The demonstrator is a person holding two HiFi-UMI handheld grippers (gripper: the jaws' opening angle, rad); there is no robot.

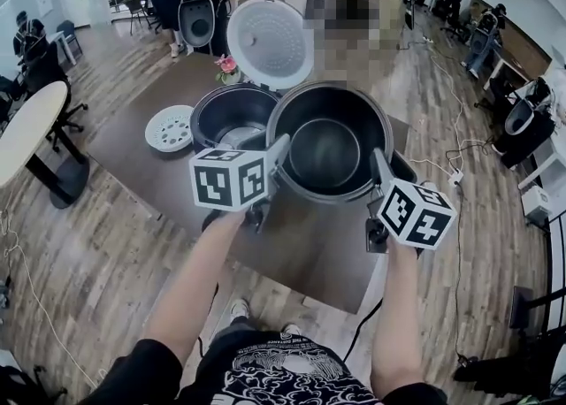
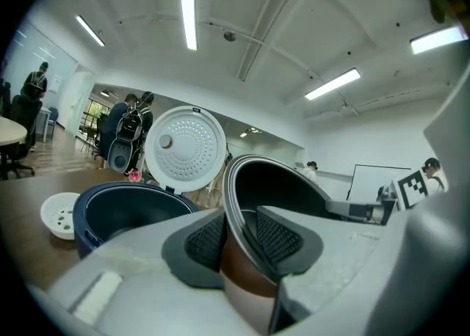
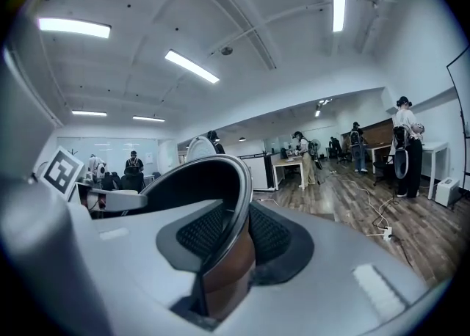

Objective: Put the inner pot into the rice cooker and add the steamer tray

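Inner pot upright beside open rice cooker; steamer tray beyond.

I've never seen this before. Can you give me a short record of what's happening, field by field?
Held item: round dark metal inner pot, copper-toned outside
Left tongs: shut on the pot's rim
Right tongs: shut on the opposite rim
Dark blue rice cooker: open, white round lid raised
White perforated steamer tray: on the brown table, left of the cooker

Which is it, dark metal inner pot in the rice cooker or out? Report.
Out. The left gripper and right gripper clamp the dark round metal inner pot by its rim, beside the open dark-blue rice cooker.
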